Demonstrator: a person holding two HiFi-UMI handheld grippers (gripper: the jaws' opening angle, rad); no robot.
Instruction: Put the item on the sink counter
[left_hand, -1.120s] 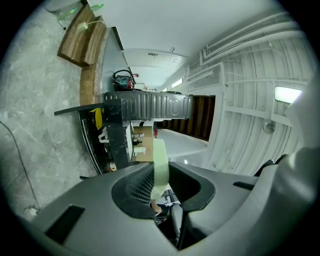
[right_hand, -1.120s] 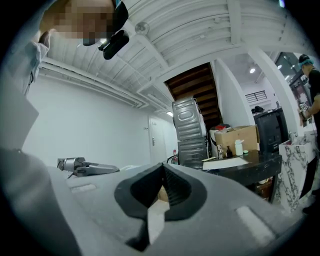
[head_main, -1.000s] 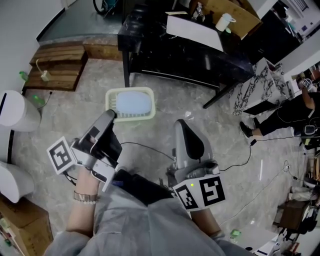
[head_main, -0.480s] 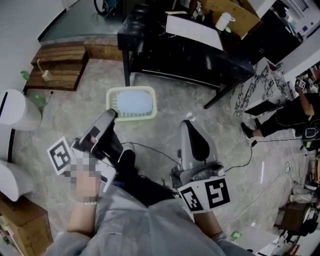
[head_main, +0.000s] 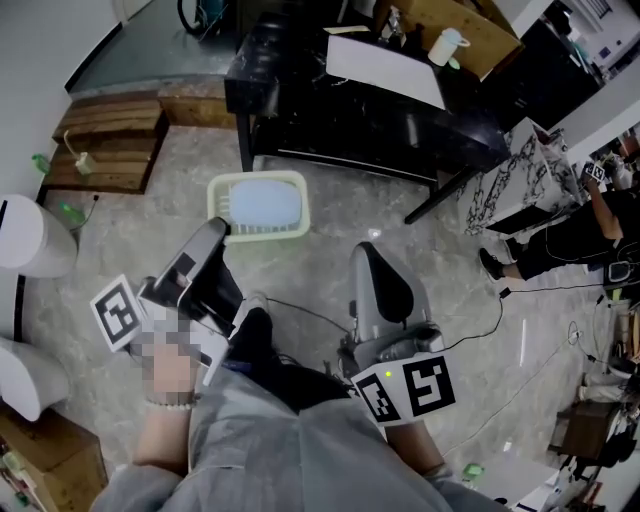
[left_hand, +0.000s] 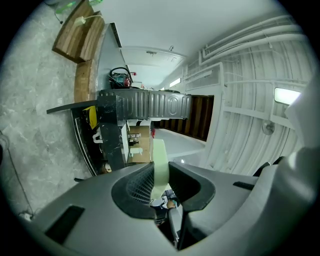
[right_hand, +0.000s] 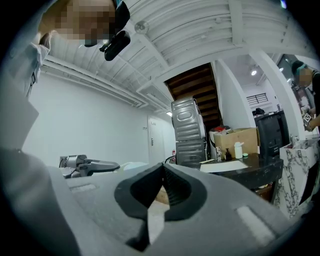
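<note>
1. Left tongs are clamped on the near rim of the pale plastic basket. The right tongs are pressed together with nothing between them.
2. Largest ahead of us is the black tabletop, which carries a white sheet. We see no sink in any view, so we cannot say whether this is the place meant.
3. The basket is held out over the marble floor, short of the tabletop. We judge it light, stiff, thin-walled and a little slick, but not fragile. Gripped by one edge it will want to droop and swing, so we would carry it level and slowly.
4. The rim is the natural hold. A second grip on the far edge with the right tongs would steady it.
5. Only the head view shows the whole basket and its pale blue inside. The left gripper view gives just an edge-on strip of its wall, pinched between ribbed pads. Only the right gripper view shows that pair's jaws meeting.
</note>
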